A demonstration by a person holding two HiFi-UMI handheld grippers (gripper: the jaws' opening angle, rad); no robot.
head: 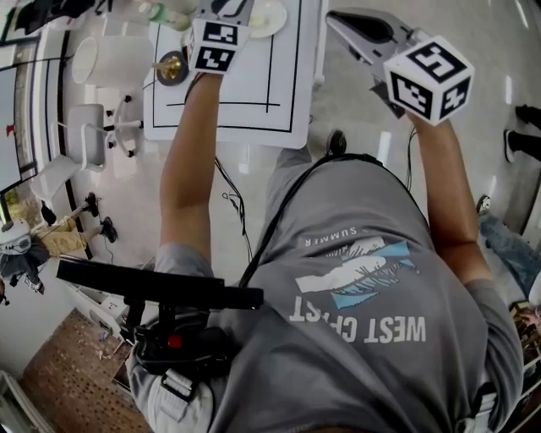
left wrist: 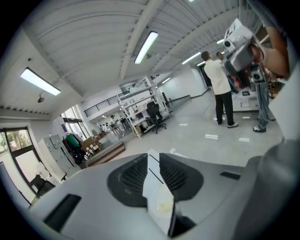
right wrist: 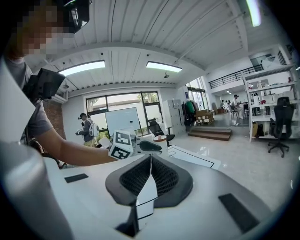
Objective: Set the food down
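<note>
Left claw [left wrist: 149, 155]: jaws narrow, a slit left between the tips, nothing held. A pale smear is seen on one inner face. Only the room is seen past it in its own view, no tabletop, so it is judged to be held up and aimed out over the things.

Right claw [right wrist: 150, 158]: jaws together, empty. In the head view it is seen beyond the tabletop's right edge, over the floor [head: 355, 110].

Tabletop [head: 287, 84]: white, marked with black lines. A plate [head: 269, 17] is found at the far edge, just right of the left claw. A small brass-coloured bowl [head: 172, 68] lies just left of that claw's marker cube.

Food: cannot be made out as such, being too small. With both claws empty, it is judged to be down, on the plate or in the bowl.

Relation noted: the food, if down, lies below and close beside the left claw, well apart from the right claw. The left hand is the nearer. No long axis can be read.
</note>
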